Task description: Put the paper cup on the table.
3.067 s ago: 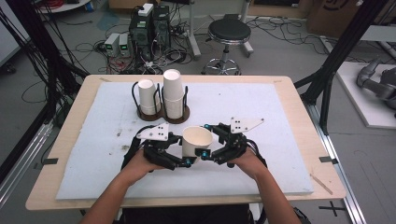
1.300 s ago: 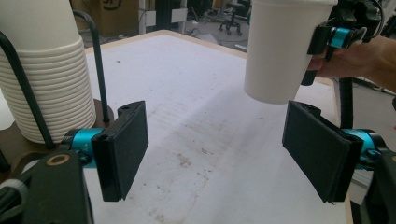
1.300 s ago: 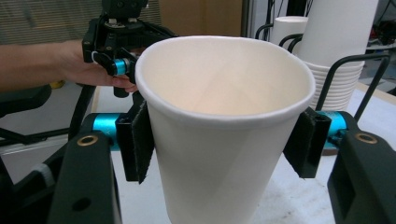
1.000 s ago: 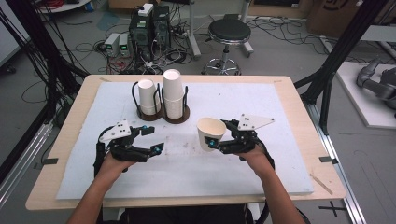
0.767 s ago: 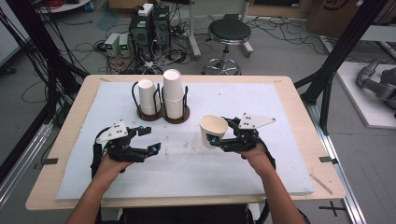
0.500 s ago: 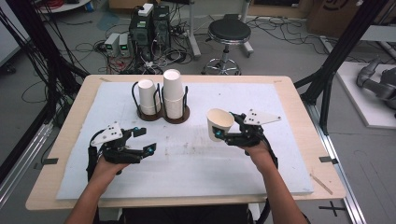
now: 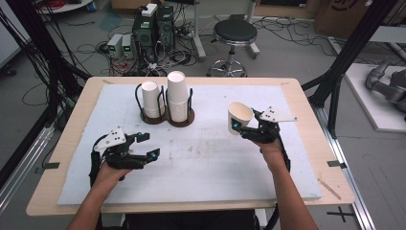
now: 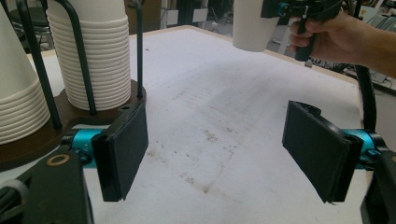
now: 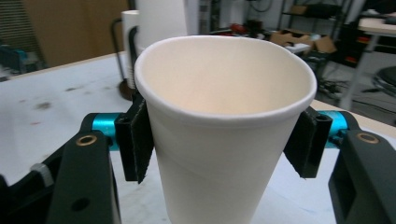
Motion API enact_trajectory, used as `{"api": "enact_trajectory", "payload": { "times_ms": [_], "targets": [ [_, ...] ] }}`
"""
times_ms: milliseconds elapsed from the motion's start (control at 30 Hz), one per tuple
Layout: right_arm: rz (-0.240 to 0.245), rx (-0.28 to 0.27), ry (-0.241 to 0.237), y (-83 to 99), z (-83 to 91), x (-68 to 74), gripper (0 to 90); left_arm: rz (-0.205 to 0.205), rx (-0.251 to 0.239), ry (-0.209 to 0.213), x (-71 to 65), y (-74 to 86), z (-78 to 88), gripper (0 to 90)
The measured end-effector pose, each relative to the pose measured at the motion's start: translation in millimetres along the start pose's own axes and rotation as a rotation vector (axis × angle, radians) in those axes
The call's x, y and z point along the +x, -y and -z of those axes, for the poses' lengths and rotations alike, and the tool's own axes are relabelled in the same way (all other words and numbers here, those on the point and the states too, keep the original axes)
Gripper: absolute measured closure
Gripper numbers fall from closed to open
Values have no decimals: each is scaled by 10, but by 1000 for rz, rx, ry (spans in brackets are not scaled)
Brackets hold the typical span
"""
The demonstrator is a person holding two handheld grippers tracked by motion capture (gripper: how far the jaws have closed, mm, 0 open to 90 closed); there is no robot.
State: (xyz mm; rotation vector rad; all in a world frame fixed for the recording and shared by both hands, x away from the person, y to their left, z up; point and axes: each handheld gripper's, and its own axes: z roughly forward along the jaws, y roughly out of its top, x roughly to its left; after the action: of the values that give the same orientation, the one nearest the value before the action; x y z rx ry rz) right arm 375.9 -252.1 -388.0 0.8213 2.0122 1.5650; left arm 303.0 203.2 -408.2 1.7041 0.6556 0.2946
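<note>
A white paper cup (image 7: 238, 117) (image 9: 224, 126) hangs above the right part of the white mat, upright and slightly tilted, with my right gripper (image 7: 243, 128) (image 9: 224, 140) shut on its sides. That same cup (image 8: 254, 23) and the hand holding it appear far off in the left gripper view. My left gripper (image 7: 147, 145) (image 8: 224, 149) rests low over the mat at the front left, jaws wide open with nothing between them. Two stacks of white cups (image 7: 177, 96) (image 8: 91, 51) stand in a dark wire holder (image 7: 167, 117) at the back of the mat.
The white mat (image 7: 206, 163) covers a wooden table (image 7: 306, 110). A black stool (image 7: 234, 33), computer boxes (image 7: 151, 24) and cables lie on the floor beyond the table. Black frame posts (image 7: 344, 57) rise at the right.
My right gripper has carried the cup rightward and a little farther back across the mat. The left hand has drifted slightly left and nearer the front edge.
</note>
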Motion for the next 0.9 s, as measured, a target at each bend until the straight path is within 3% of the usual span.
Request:
{"api": "enact_trajectory", "payload": {
  "times_ms": [300,633,900],
  "targets": [
    [-41,8,124,83,15,-222,356,2,-4,-15,22,19,42,227],
    [-77,19,183,145,22,-354,356,-1,3,-20,22,30,45,227],
    [-106,41,273,226,26,-469,357,-4,9,-21,21,39,24,227]
  ]
}}
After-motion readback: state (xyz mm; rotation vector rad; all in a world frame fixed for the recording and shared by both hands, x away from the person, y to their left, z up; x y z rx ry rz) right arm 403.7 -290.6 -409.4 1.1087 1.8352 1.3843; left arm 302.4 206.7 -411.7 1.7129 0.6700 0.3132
